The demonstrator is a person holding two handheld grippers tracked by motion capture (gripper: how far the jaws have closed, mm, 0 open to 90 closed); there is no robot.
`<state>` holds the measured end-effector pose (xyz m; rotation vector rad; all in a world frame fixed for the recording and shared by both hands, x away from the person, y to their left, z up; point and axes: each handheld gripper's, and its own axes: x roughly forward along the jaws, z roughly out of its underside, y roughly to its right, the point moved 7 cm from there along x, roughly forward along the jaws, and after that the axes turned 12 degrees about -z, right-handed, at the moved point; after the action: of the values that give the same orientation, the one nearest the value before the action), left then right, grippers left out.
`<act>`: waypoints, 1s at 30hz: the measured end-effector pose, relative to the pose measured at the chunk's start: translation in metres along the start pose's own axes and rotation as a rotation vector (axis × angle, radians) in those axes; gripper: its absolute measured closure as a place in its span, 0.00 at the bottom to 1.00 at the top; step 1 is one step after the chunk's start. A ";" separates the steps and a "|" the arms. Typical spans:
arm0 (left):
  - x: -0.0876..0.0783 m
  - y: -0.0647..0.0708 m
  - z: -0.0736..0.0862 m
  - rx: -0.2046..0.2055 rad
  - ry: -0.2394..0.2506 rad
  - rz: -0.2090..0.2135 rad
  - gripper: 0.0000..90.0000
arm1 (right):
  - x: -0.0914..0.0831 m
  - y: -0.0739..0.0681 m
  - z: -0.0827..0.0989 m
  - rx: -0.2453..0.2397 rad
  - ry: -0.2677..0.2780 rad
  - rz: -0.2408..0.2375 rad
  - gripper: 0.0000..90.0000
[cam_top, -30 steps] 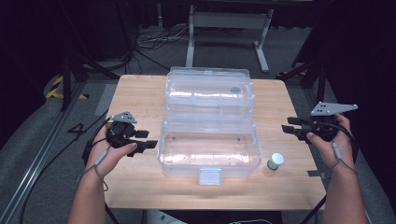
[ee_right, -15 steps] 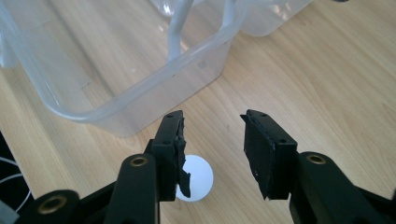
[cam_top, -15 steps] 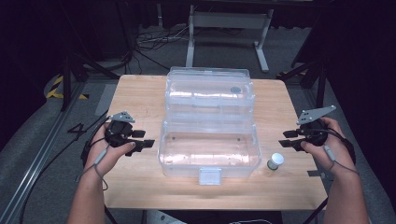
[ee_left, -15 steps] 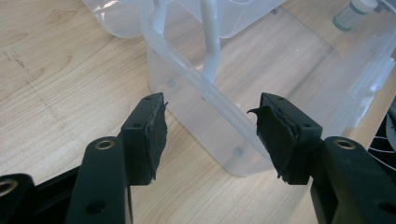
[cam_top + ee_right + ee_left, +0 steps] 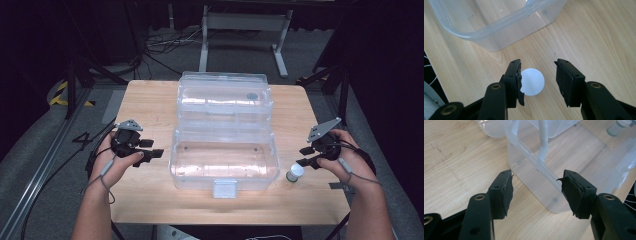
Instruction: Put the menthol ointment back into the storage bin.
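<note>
A clear plastic box [image 5: 223,160] lies open mid-table, its lid [image 5: 222,100] folded back. A small bottle with a white cap [image 5: 294,173] stands upright to the right of the box's front corner. My right gripper [image 5: 304,156] hovers just above it, open. In the right gripper view the round cap [image 5: 532,81] lies below and between the jaws of the right gripper [image 5: 537,65], closer to the left one, untouched. Those jaws have just opened slightly. My left gripper [image 5: 152,148] is open beside the box's left wall. The left gripper [image 5: 536,190] faces a box corner [image 5: 531,167].
The wooden table [image 5: 150,105] has bare wood to the left of the box and along its front edge. Metal stand legs [image 5: 240,30] and cables lie on the floor behind. The bottle [image 5: 619,126] is visible through the box in the left gripper view.
My right hand has come down and inward toward the bottle, tilting its gripper downward. The left hand and the box have stayed put.
</note>
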<state>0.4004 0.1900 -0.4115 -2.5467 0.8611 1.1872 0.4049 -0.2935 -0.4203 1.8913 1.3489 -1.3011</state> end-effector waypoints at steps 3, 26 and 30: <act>0.000 -0.001 0.000 -0.002 -0.001 -0.004 0.47 | 0.003 0.000 0.002 -0.007 -0.021 -0.013 0.62; 0.000 -0.002 0.001 0.005 -0.003 -0.004 0.47 | 0.030 0.000 0.012 -0.050 -0.161 -0.072 0.54; 0.000 -0.001 0.001 0.003 -0.006 -0.002 0.47 | 0.035 0.003 0.016 -0.050 -0.189 -0.077 0.53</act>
<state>0.4005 0.1914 -0.4127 -2.5397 0.8586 1.1923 0.4027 -0.2914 -0.4588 1.6523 1.3541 -1.4312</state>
